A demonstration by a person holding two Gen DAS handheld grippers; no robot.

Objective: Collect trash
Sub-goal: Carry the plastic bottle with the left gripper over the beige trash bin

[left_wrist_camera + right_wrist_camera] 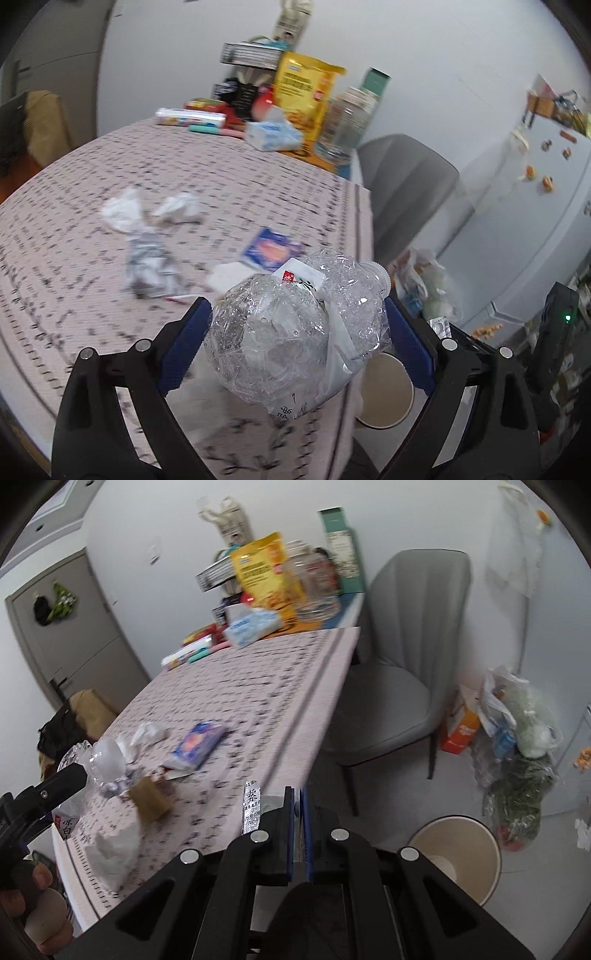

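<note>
Crushed bottle [295,332] is clamped across its body by left gripper [297,325], likely for carrying to the bin [384,391] at 4 o'clock. Foil blister strip [252,808] is pinched flat in right gripper [298,812], fingers nearly together.

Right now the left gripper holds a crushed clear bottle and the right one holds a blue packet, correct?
Not quite. The left gripper does hold the bottle, but the right gripper is shut on a silver foil strip; the blue packet lies on the table, as the right wrist view shows.

A crushed clear plastic bottle [295,328] with a white cap and torn white label sits raised above the table edge. Crumpled white tissues [147,210] and a blue-and-orange wrapper [267,249] lie on the patterned pink tablecloth [74,258].
</note>
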